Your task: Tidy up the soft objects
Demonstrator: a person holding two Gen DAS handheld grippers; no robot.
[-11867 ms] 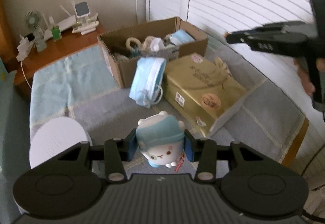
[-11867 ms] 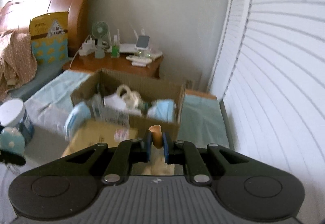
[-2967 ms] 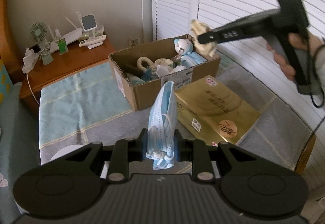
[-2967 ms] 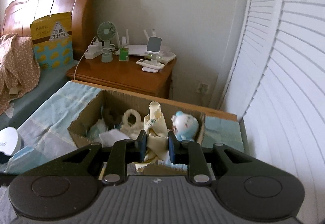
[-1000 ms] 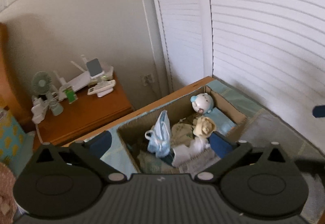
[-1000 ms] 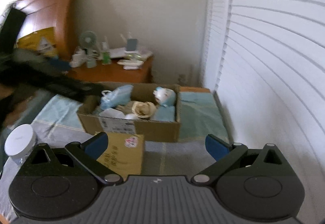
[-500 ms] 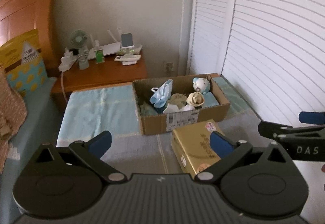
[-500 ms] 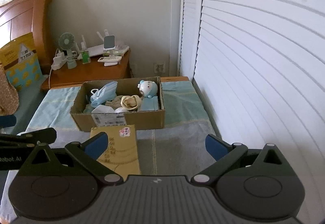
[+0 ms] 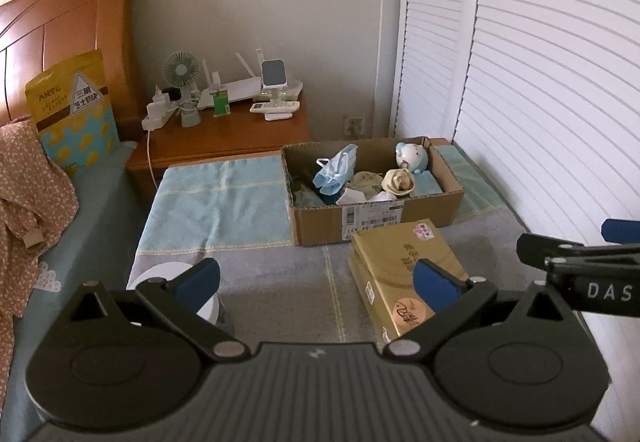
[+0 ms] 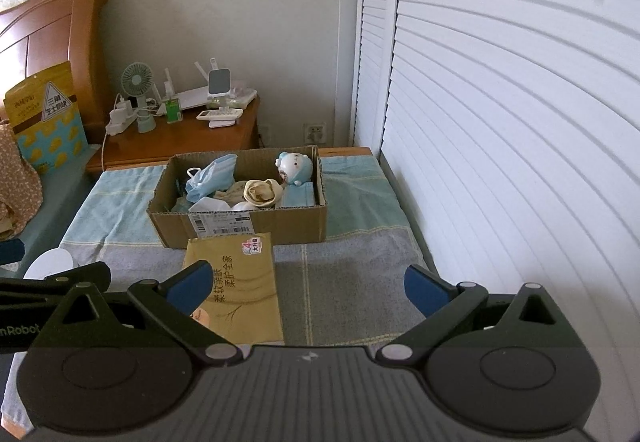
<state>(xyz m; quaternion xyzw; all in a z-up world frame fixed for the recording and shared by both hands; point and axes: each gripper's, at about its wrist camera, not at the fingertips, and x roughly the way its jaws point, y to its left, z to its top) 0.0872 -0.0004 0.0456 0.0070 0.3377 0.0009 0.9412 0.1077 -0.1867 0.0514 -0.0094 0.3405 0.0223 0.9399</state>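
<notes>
One brown corrugated cardboard box [image 10: 240, 217] is sitting on the checked cloth, holding crumpled blue pleated face masks [image 10: 212, 177], one round blue-capped plush toy [image 10: 294, 169] and what looks like a cream rolled fabric piece [image 10: 260, 193]. One glossy gold flat package [image 10: 234, 286] is lying just before it. Both the left gripper [image 9: 316, 282] and right gripper [image 10: 306, 284] are hanging spread wide, empty.

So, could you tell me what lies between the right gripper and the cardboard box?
In the right wrist view, a gold package lies flat between the open right gripper and the cardboard box.
</notes>
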